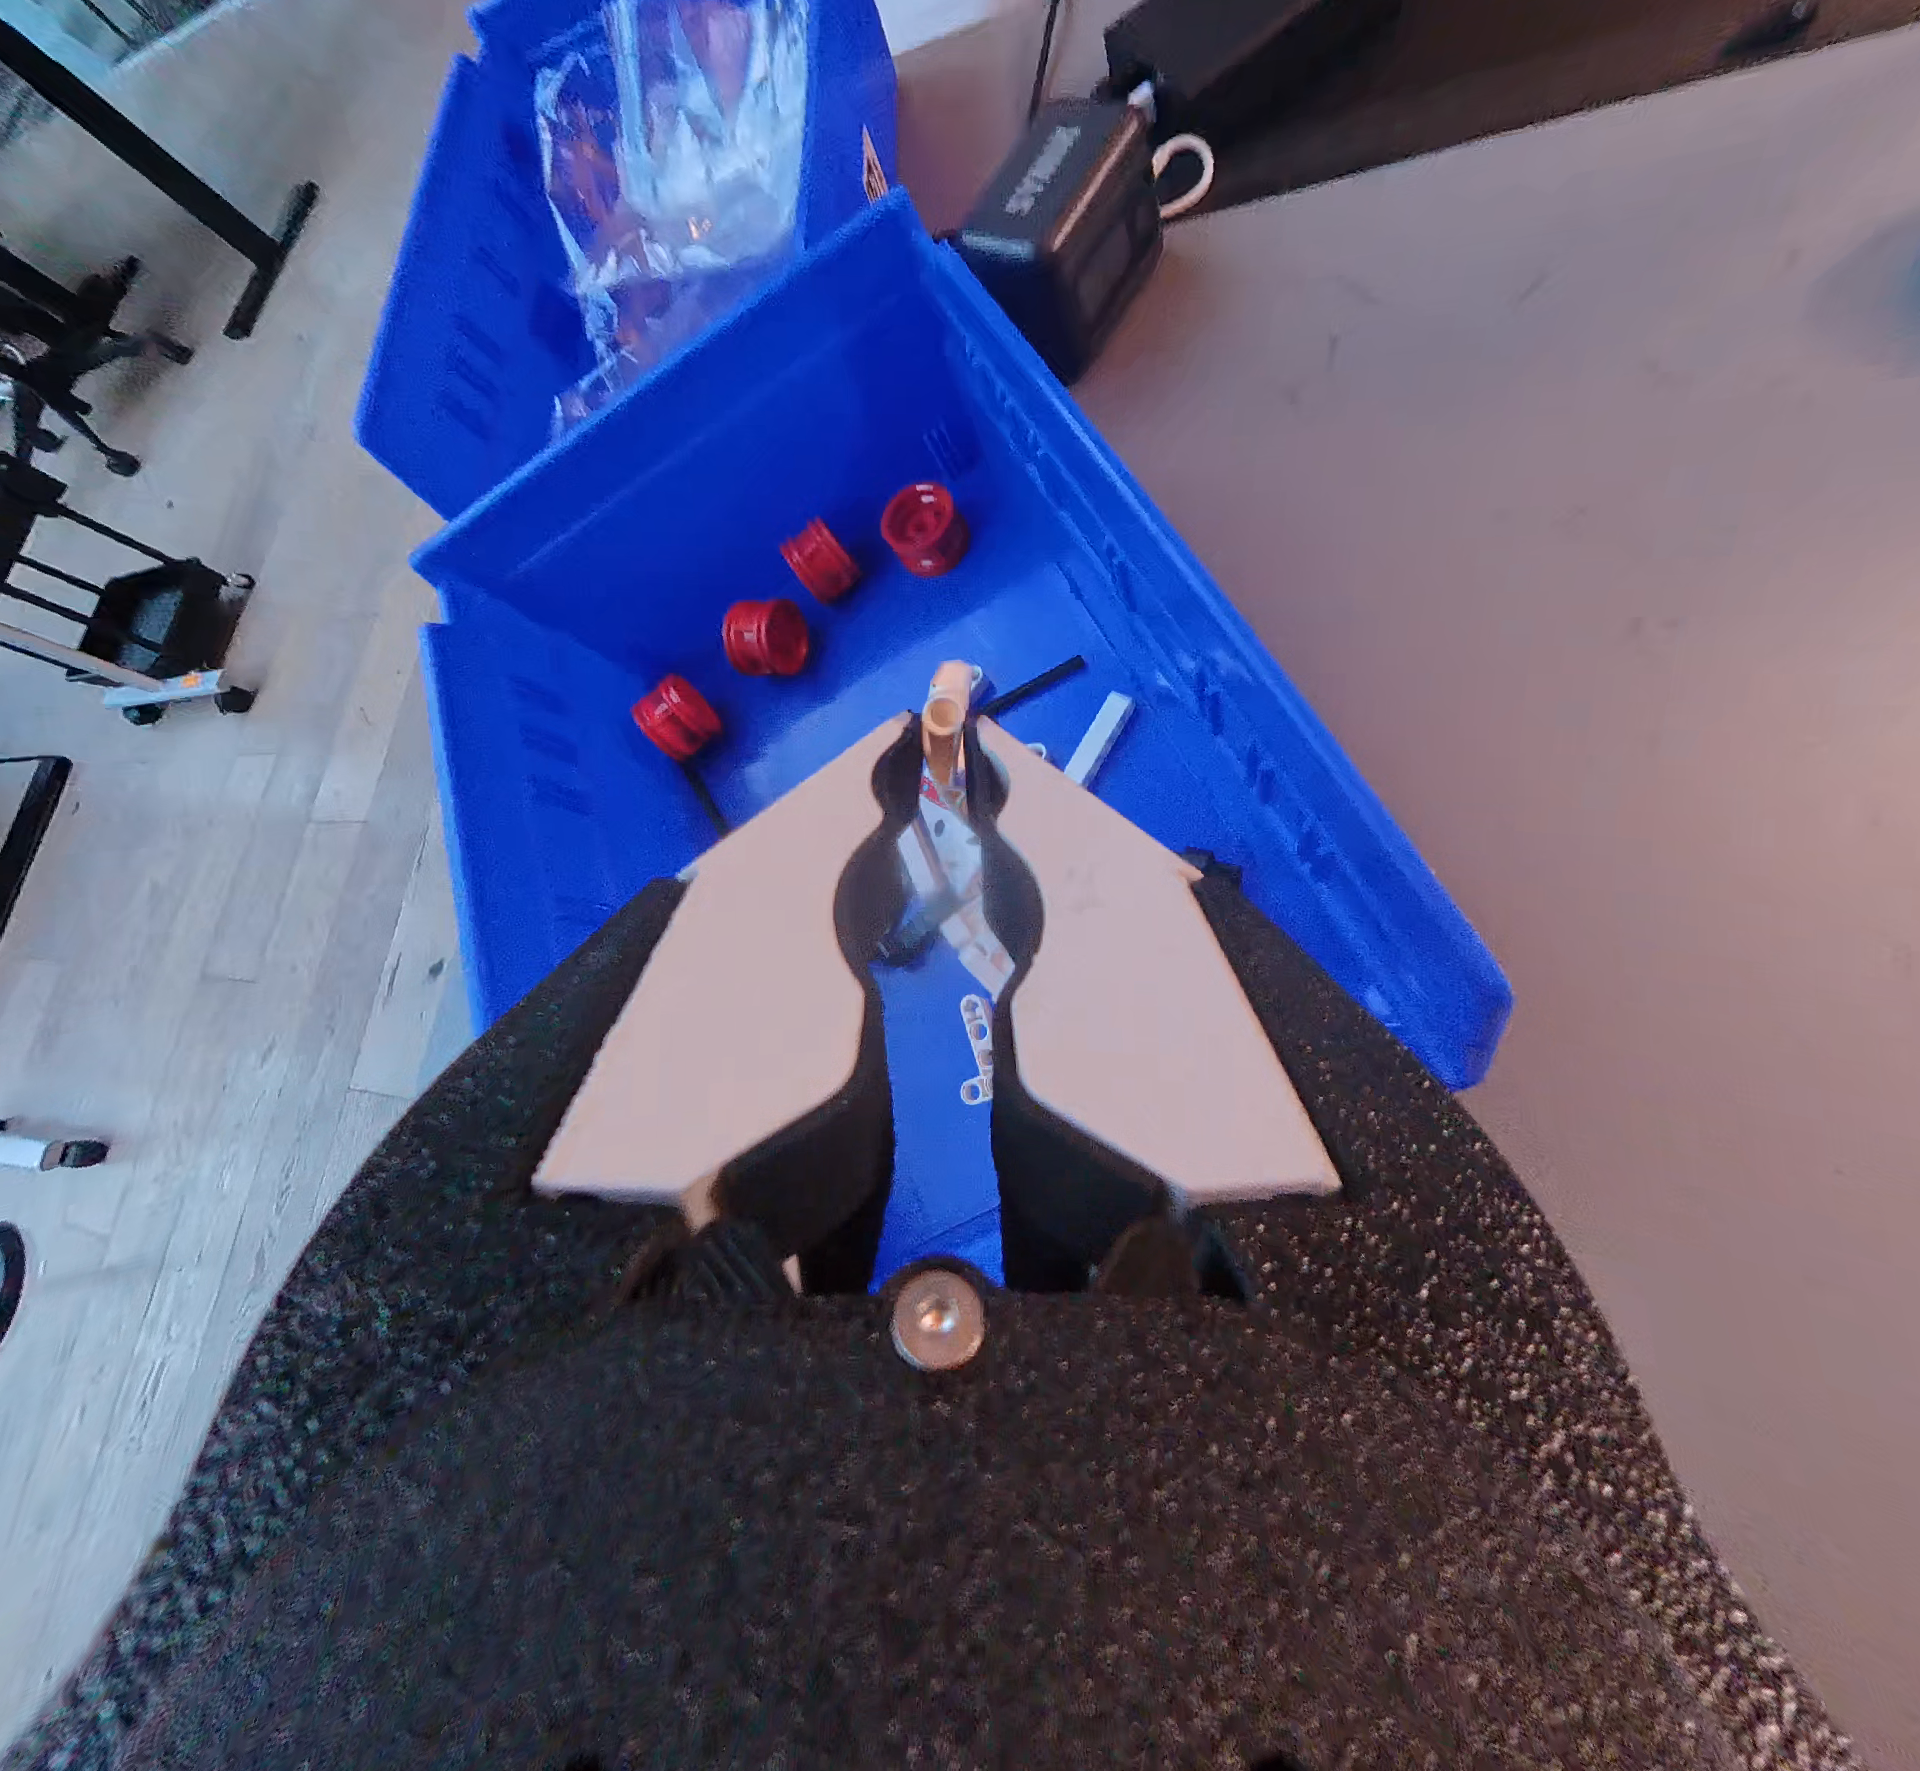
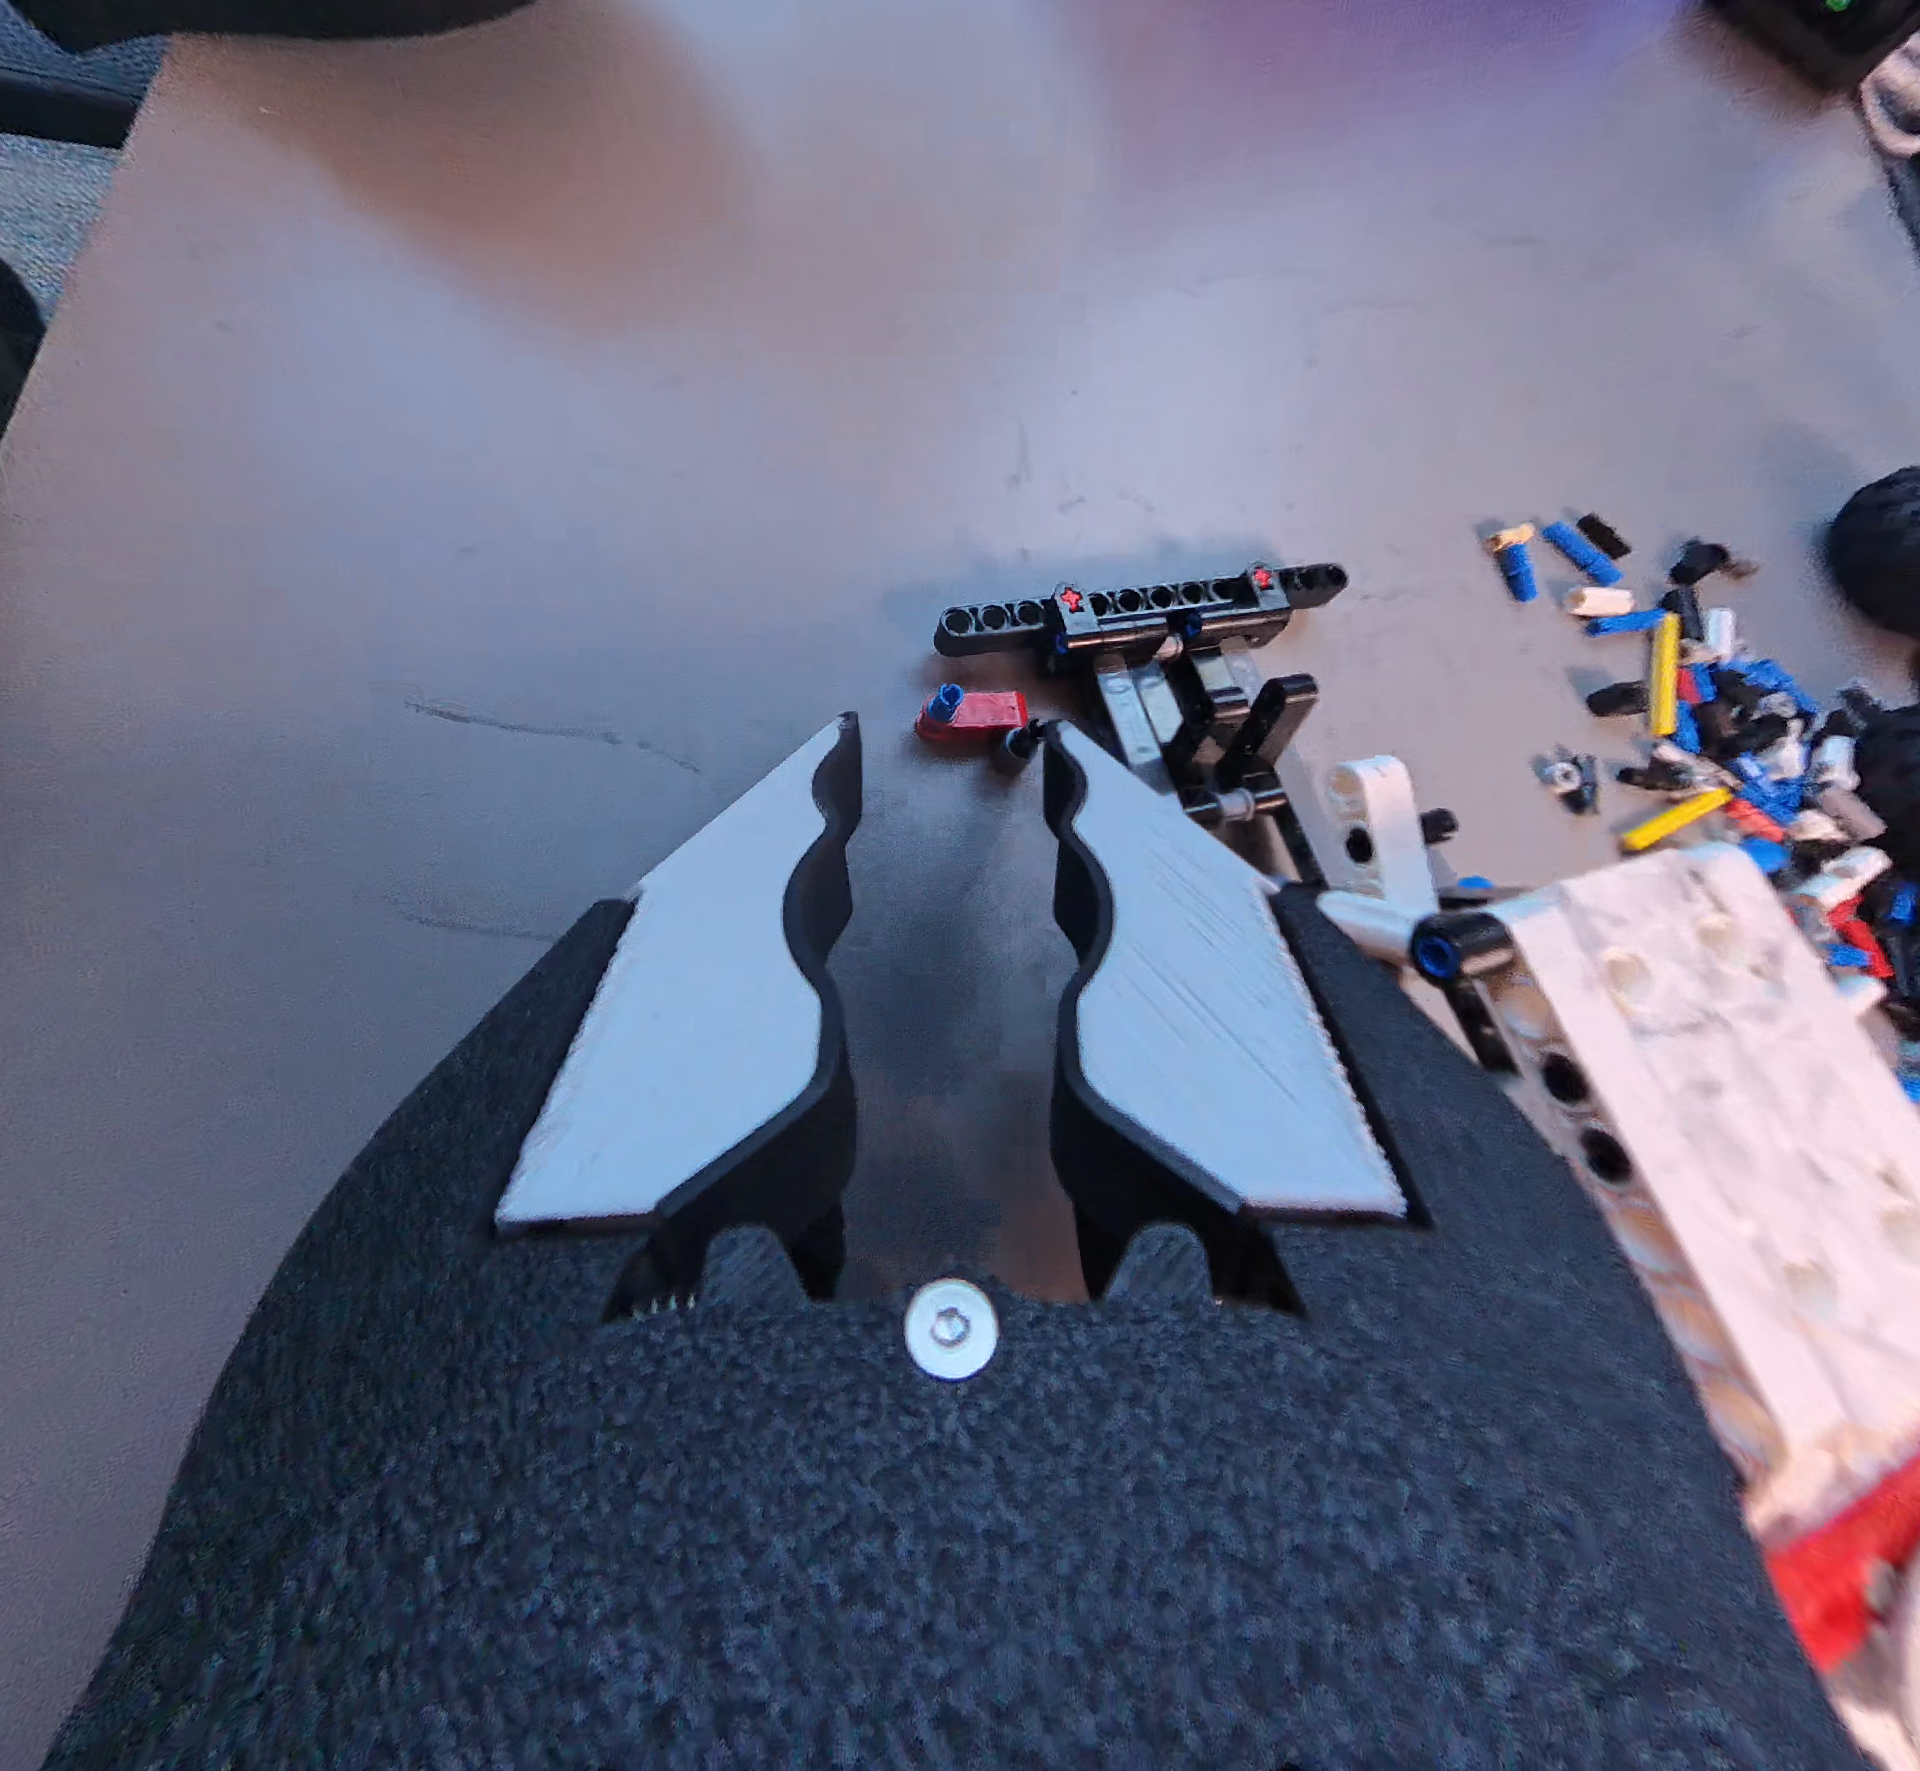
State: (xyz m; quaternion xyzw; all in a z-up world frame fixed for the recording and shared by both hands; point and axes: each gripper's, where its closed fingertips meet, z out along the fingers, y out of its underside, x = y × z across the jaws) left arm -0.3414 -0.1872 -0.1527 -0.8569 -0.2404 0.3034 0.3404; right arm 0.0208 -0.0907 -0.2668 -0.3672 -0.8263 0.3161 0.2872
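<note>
Pale worktop [image 2: 727, 350] with two blue bins [image 1: 1226, 641] at its edge, wood floor beyond. Left hand-held gripper [image 1: 940, 734] is pinched shut on a small tan-and-white toy-brick piece [image 1: 948, 719], held above the nearer bin; four red wheel hubs [image 1: 767, 636] and a few loose bits lie inside. Right hand-held gripper [image 2: 951, 734] is part open and empty (low over the worktop), nearest a red brick [image 2: 977, 715] and a black beam assembly [image 2: 1138, 609]. A pile of loose pieces [image 2: 1745, 734] sits unsorted to its right.
</note>
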